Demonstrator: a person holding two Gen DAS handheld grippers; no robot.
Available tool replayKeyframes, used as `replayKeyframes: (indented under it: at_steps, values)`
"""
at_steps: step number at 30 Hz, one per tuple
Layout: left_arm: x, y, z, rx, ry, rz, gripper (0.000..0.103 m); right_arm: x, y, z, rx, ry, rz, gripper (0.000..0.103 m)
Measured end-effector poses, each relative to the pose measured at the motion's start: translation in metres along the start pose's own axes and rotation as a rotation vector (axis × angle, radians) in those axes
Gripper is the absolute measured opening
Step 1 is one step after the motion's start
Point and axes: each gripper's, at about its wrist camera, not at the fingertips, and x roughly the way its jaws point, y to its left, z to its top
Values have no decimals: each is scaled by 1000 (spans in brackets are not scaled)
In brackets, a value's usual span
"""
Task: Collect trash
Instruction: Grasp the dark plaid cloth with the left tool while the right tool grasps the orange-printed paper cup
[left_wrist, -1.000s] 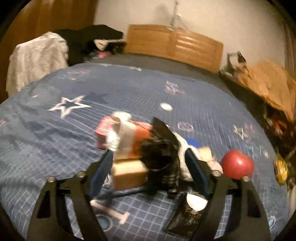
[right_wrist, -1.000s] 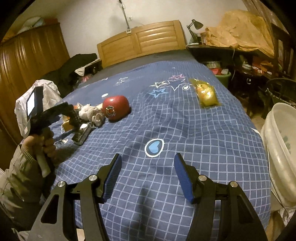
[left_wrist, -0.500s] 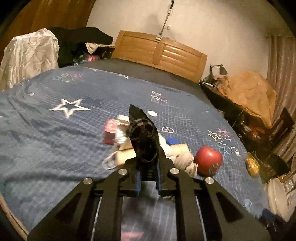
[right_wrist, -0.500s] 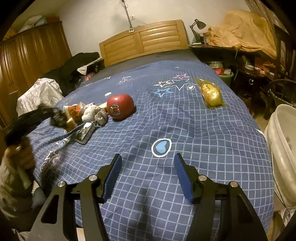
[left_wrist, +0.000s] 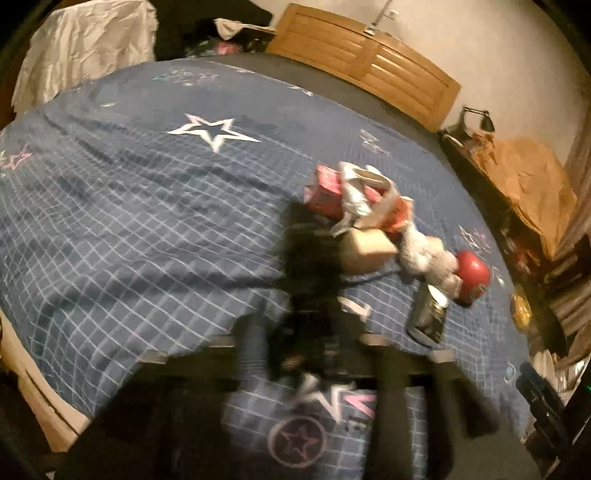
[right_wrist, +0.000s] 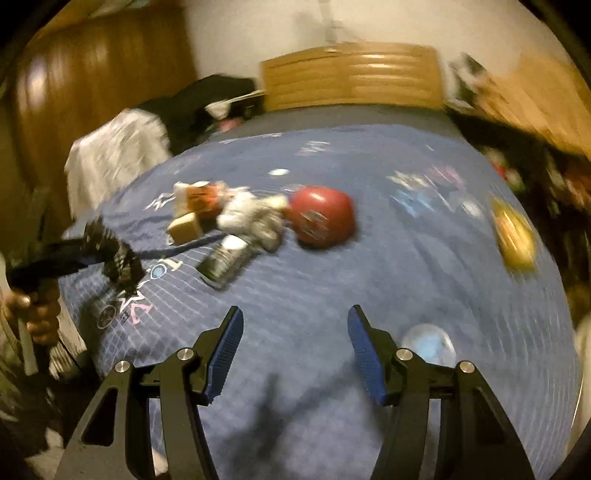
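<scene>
Left hand-held gripper (right_wrist: 110, 254) carrying dark crumpled scrap (right_wrist: 118, 258) off bed (right_wrist: 369, 258) edge, jaws just reopening, scrap between them; pinch or release unclear through blur; right hand-held gripper (right_wrist: 295, 347) hovering spread, empty; best keeping scrap pinched until over bin; bin unseen; trash pile (left_wrist: 369, 221) mid-bed.

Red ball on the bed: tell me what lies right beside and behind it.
The red ball rests on the blue quilt. A crumpled white wad touches its side, towards the pile with the tan box. Behind it only quilt shows; its underside is hidden.
</scene>
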Motion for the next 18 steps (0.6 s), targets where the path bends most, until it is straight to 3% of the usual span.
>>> replayKeyframes:
  at_steps: [1,4,7,9,11,14,18]
  values:
    - [-1,3,1,-8,-12,9,74,12,10,12,-61,-2,-1,62]
    - [-5,12,1,-24,-38,-6,75,42,29,41,-189,2,6,70]
    - [-7,13,-3,-20,-64,-12,75,82,52,75,-367,19,67,75]
    - [-9,11,-6,-18,-93,-12,76,114,65,101,-487,61,111,76]
    - [-9,8,-7,-17,-116,-18,82,142,76,125,-556,101,141,76]
    - [0,0,-5,5,-145,9,83,169,94,150,-648,125,181,76]
    - [23,-2,-2,5,-105,15,83,202,116,169,-776,170,232,76]
